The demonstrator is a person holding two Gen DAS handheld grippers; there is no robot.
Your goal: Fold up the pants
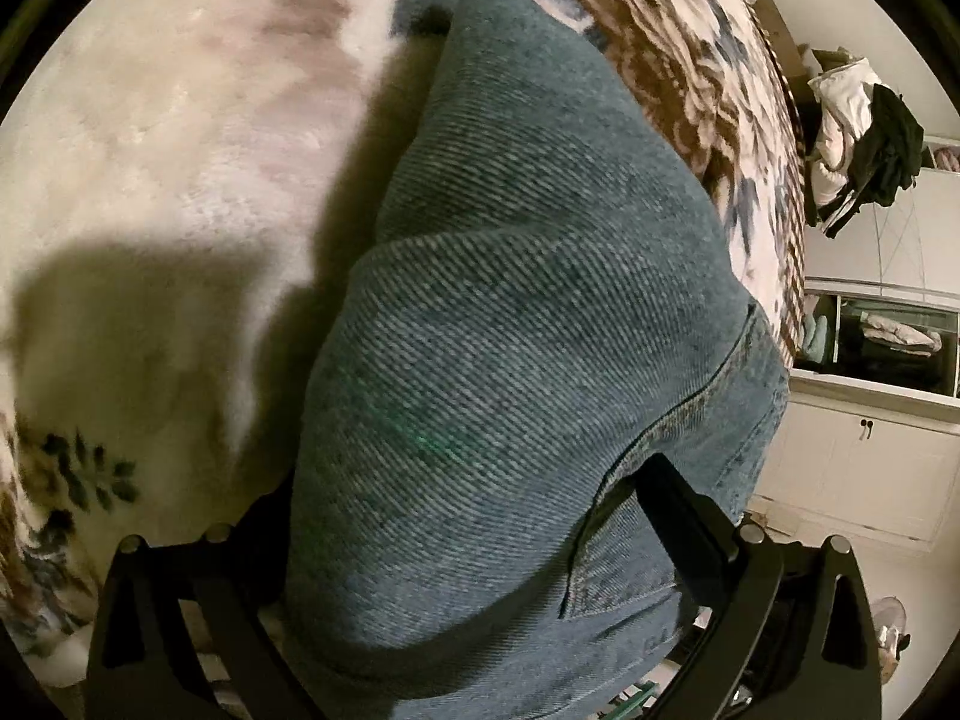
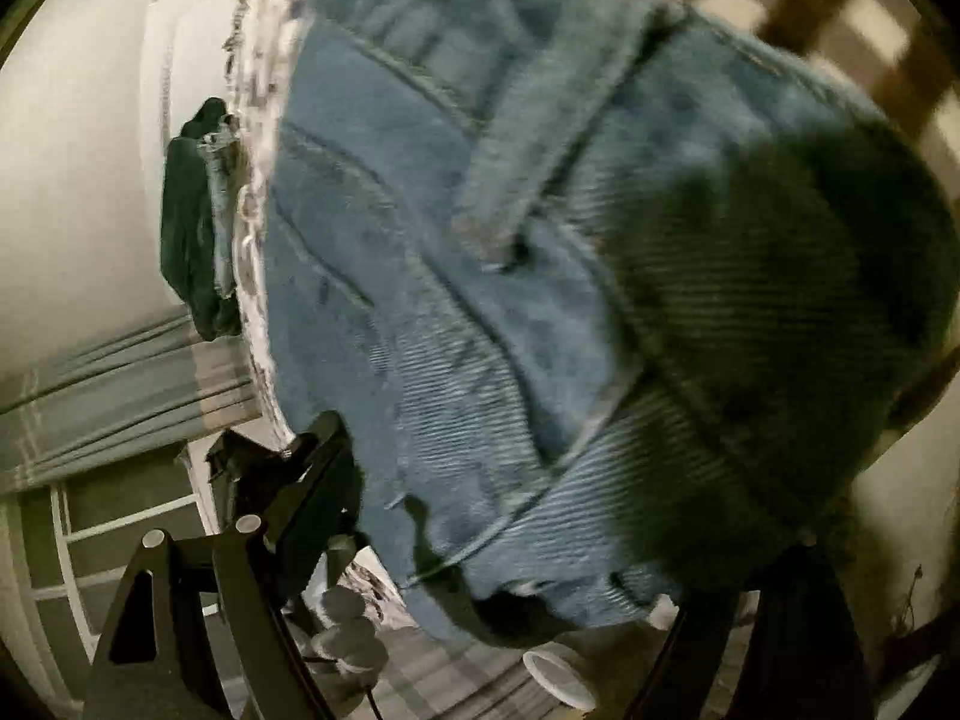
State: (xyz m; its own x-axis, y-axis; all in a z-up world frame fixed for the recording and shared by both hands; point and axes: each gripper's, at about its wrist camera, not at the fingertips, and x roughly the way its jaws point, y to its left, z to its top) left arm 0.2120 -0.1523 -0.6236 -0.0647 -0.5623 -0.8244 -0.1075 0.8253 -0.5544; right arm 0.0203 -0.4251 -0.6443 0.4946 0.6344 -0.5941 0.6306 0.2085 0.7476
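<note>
Blue denim pants (image 1: 528, 324) fill the left wrist view, lifted and draped over a floral blanket (image 1: 180, 138) on a bed. My left gripper (image 1: 480, 570) is shut on a fold of the pants; the denim bulges up between its black fingers (image 1: 678, 516). In the right wrist view the pants (image 2: 480, 276) show seams and a belt loop, blurred by motion. My right gripper (image 2: 516, 546) is shut on the pants near their hem, with its left finger (image 2: 312, 480) showing and the right one mostly hidden by cloth.
A white cabinet (image 1: 864, 456) with piled clothes (image 1: 864, 126) stands to the right of the bed. In the right wrist view there is a dark garment (image 2: 192, 228) by the bed's edge, a grey curtain (image 2: 120, 384) and a checked cloth (image 2: 840, 12).
</note>
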